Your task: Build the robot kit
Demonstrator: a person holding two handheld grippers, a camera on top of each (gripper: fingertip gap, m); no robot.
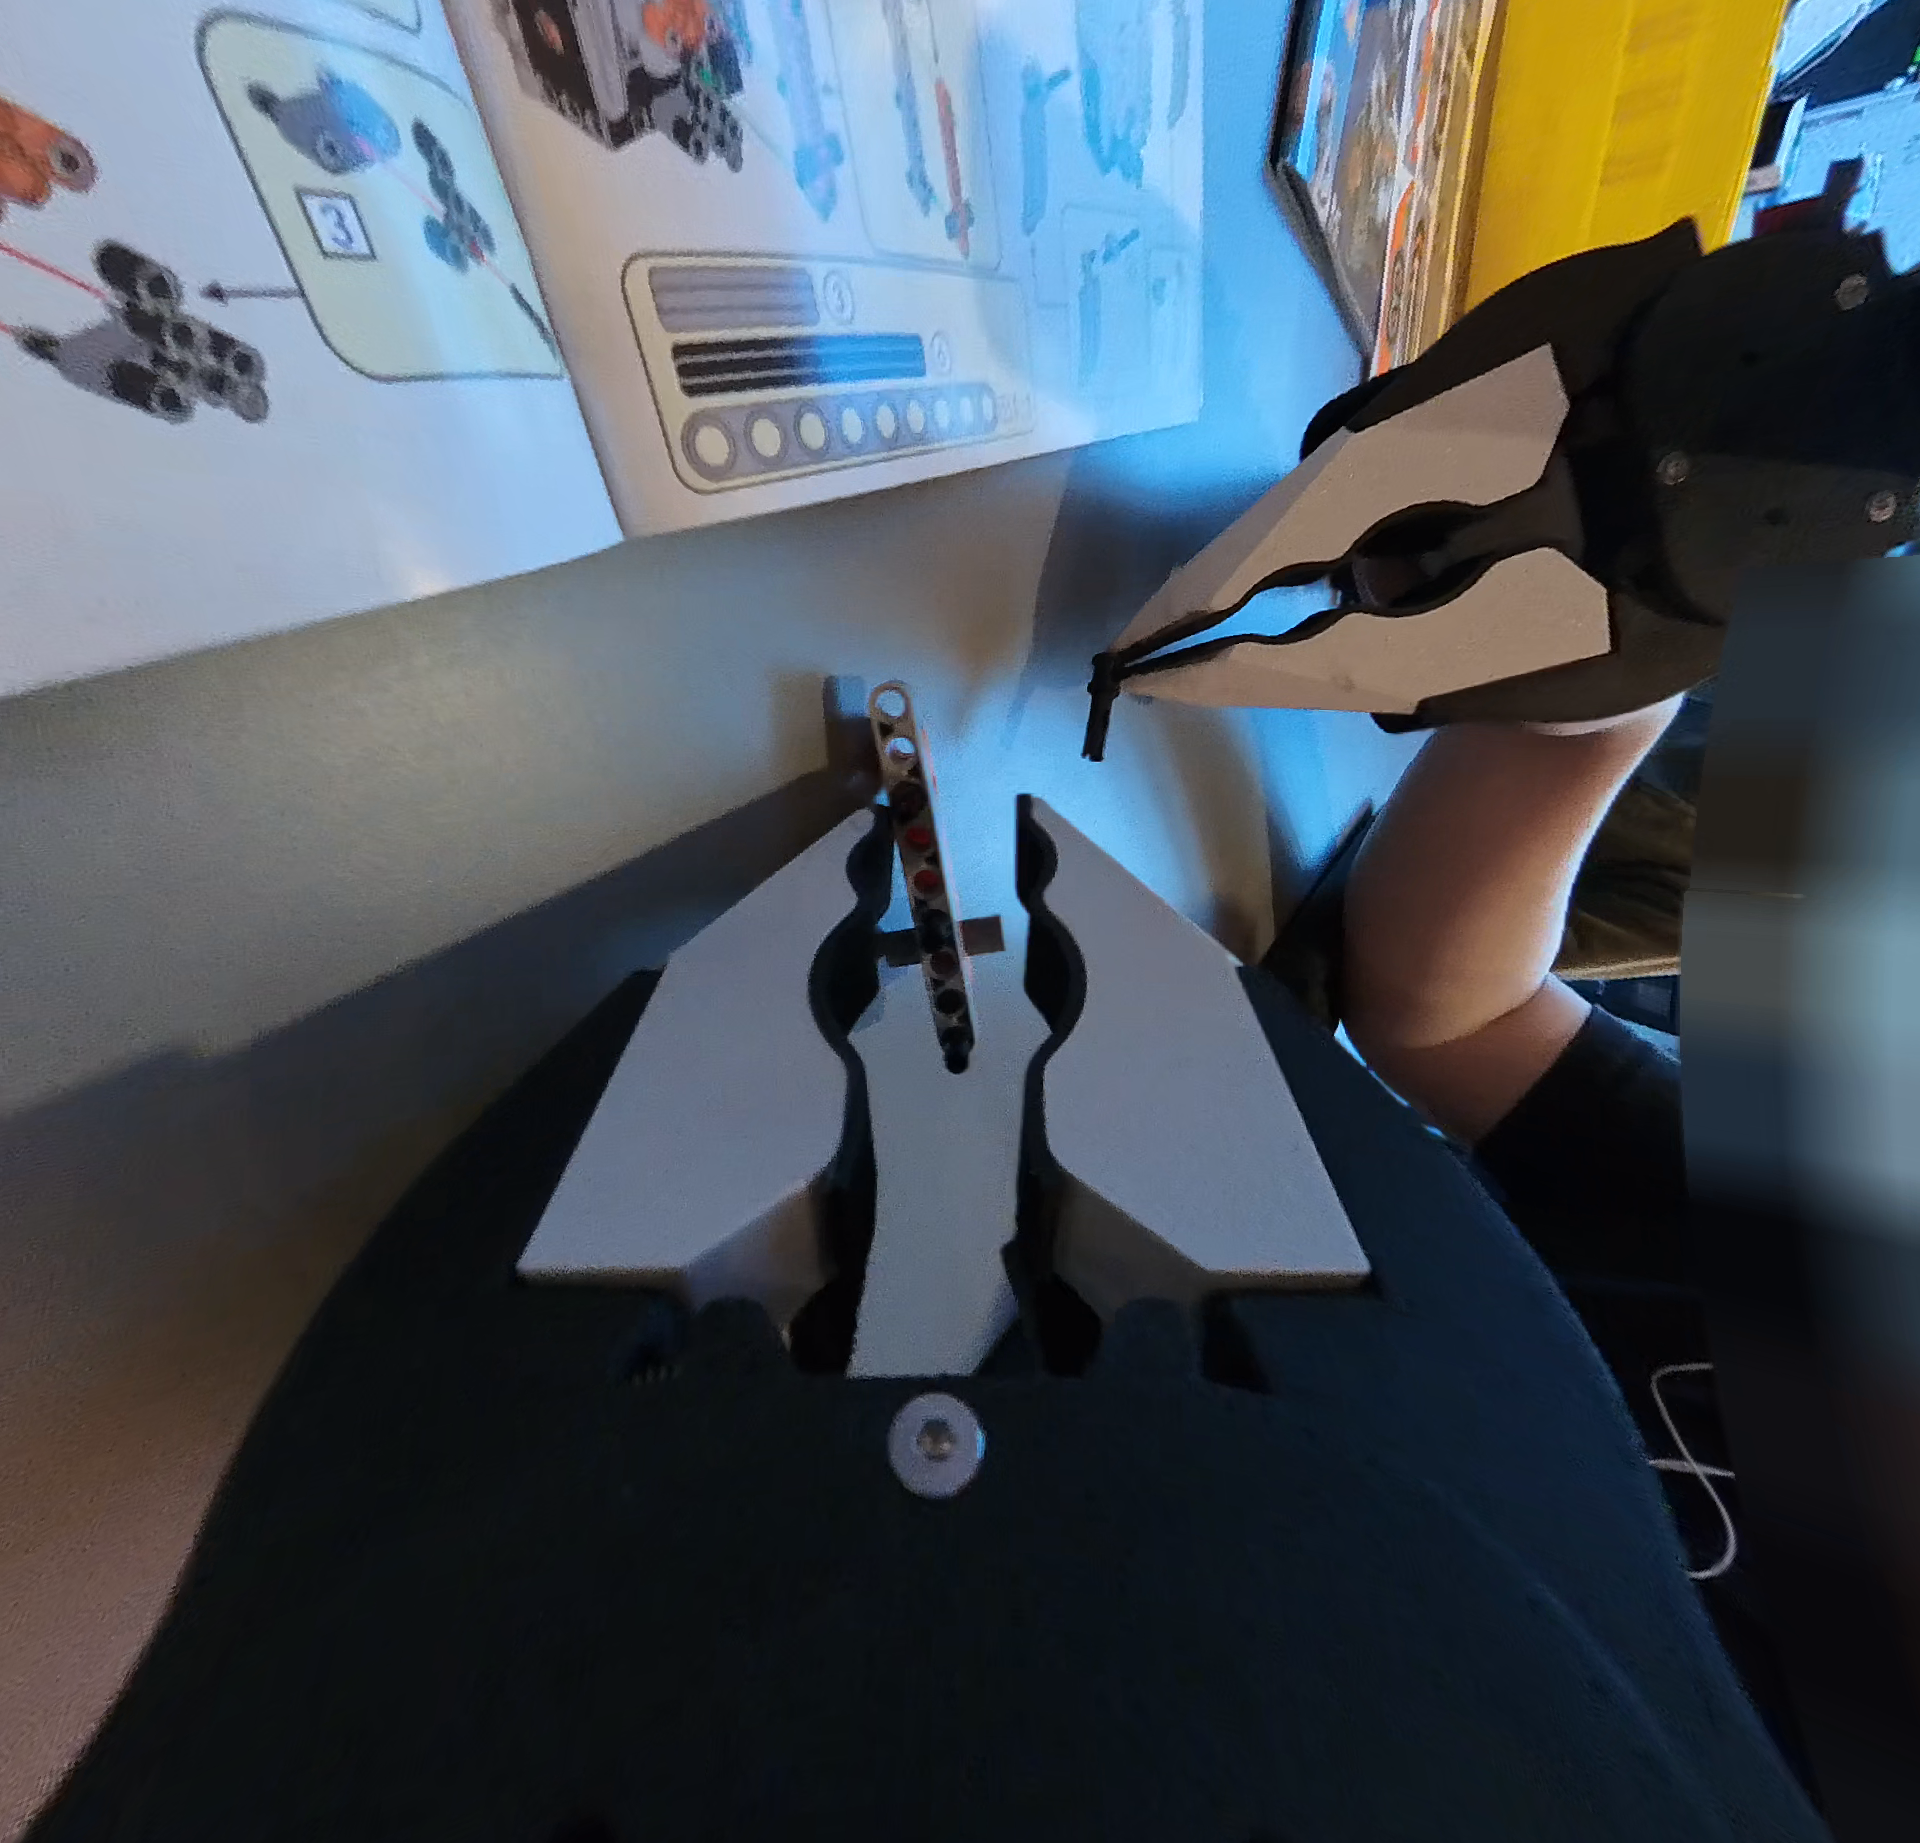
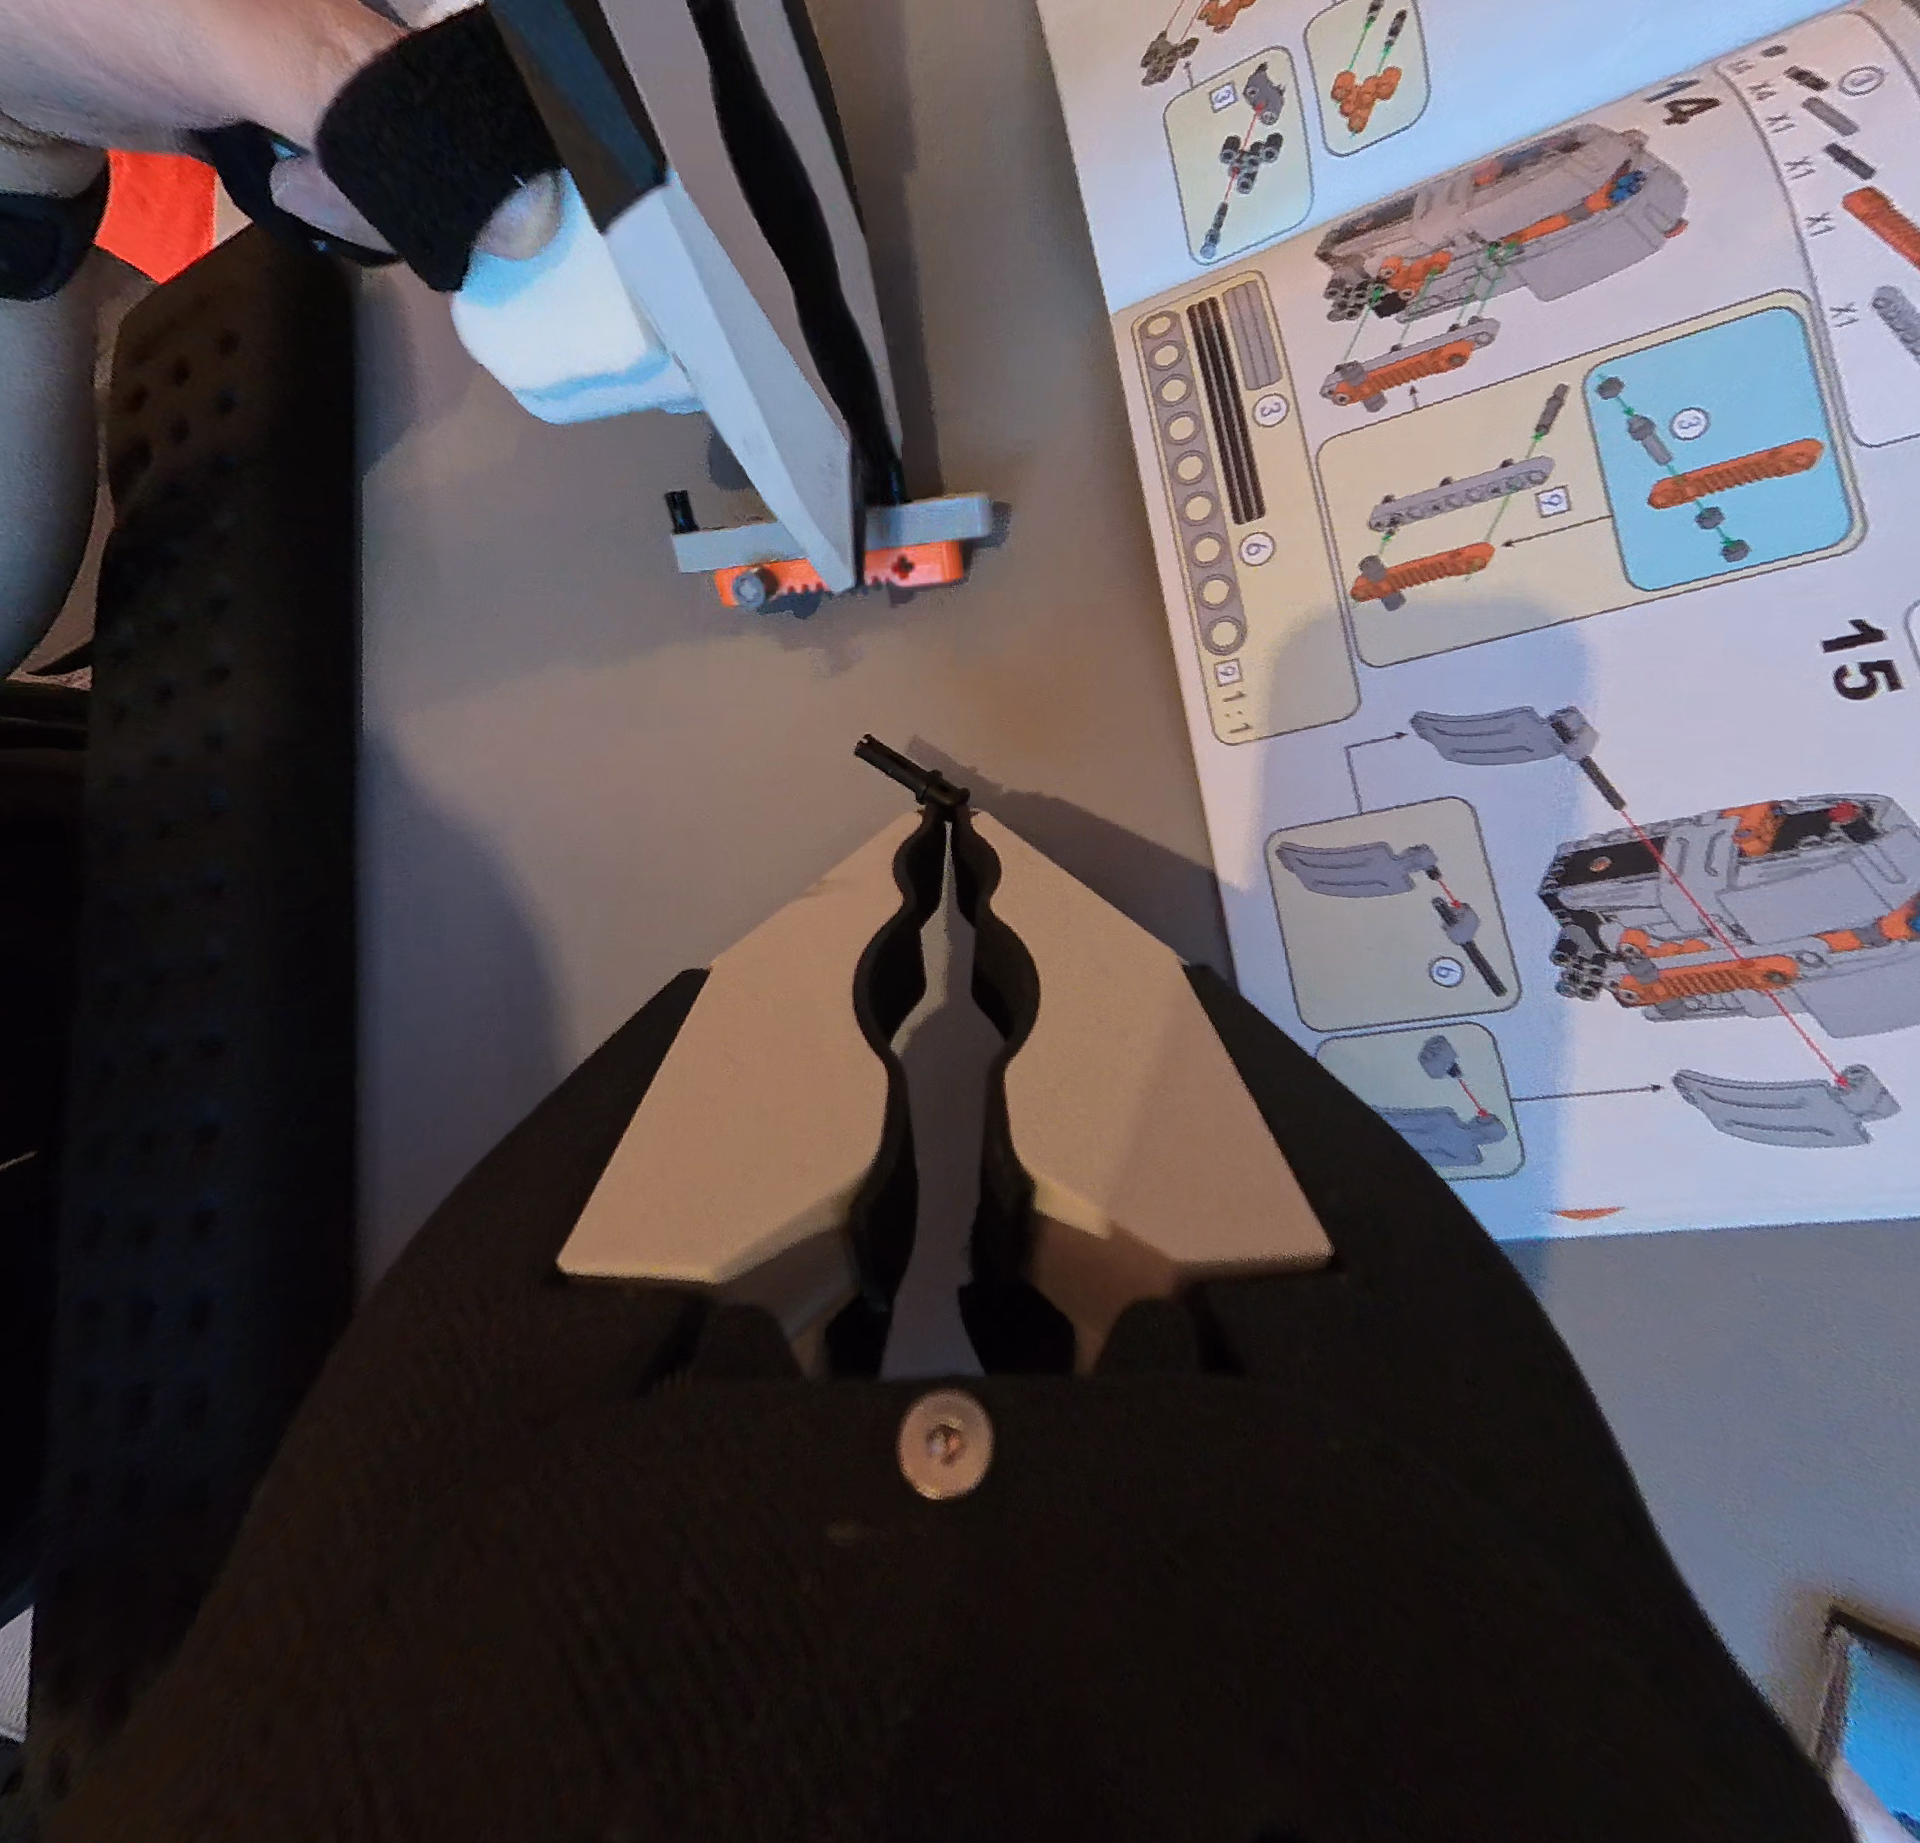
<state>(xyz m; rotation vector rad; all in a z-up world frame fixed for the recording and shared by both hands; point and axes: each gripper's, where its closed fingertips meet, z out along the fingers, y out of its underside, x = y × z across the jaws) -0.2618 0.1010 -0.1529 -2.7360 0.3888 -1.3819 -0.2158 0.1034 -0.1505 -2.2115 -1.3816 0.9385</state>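
Observation:
My left gripper is shut on a small assembly, a grey beam with holes joined to an orange toothed bar. In the right wrist view the left gripper holds the assembly crosswise just above the grey table. A black pin sticks out of the beam's left end. My right gripper is shut on a short black pin at its very tips. In the left wrist view the right gripper holds that pin a short way right of the beam's far end, not touching it.
An open instruction booklet lies on the table to the right; it also shows in the left wrist view. A black perforated mat lies at the left. A yellow box stands at the back right. A person's forearm is close. Tip to tip, the grippers are about 6 cm apart.

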